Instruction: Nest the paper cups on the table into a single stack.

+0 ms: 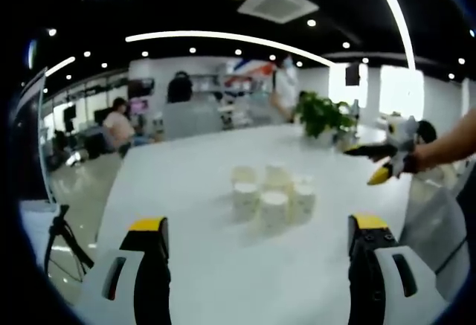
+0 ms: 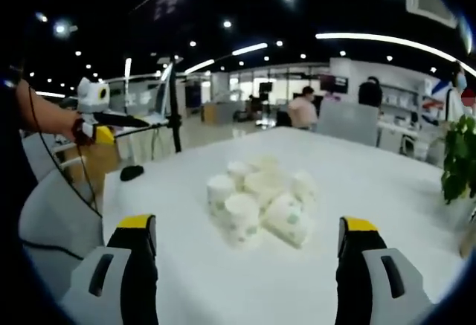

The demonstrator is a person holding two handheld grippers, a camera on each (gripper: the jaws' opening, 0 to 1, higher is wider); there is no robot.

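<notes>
Several white paper cups [image 1: 271, 195] stand bunched together on the white table [image 1: 193, 191], a short way ahead of my left gripper [image 1: 259, 224], whose jaws stand wide apart and hold nothing. In the right gripper view the same cluster of cups [image 2: 260, 198] lies just beyond my right gripper [image 2: 248, 224], which is open and holds nothing. One cup [image 2: 286, 217] seems tipped on its side. A hand holds the right gripper [image 1: 375, 163] over the table's far right in the left gripper view. The left gripper [image 2: 100, 128] shows at the left of the right gripper view.
A potted plant [image 1: 323, 113] stands on the table beyond the cups. A small black object [image 2: 132, 172] lies near the table edge. A tripod [image 1: 63, 239] stands on the floor at the left, a grey chair [image 2: 56, 221] by the table. People sit at desks behind.
</notes>
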